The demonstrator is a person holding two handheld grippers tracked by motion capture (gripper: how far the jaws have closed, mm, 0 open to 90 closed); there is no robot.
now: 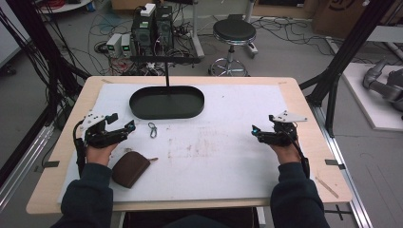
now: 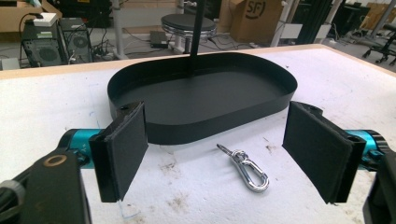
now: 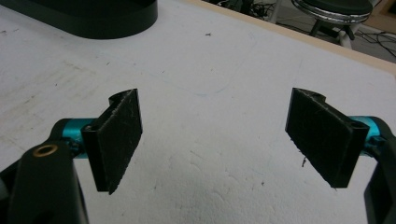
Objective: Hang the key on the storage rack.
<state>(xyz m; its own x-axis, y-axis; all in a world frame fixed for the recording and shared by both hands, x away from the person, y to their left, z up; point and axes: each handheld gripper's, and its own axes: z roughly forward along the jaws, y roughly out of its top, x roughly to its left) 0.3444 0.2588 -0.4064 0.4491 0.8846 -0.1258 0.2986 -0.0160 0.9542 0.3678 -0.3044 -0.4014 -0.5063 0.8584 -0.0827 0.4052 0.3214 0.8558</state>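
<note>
Near the black oval tray (image 2: 201, 105), whose post is cut off above, a snap hook (image 2: 245, 169) is framed by the wide-spread left hand-held gripper (image 2: 224, 156); the right hand-held gripper (image 3: 219, 140) is likewise held wide, empty.

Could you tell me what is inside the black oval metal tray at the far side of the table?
The black oval metal tray looks empty apart from a thin black upright post rising from its floor. Its near wall hides a strip of the floor.
</note>
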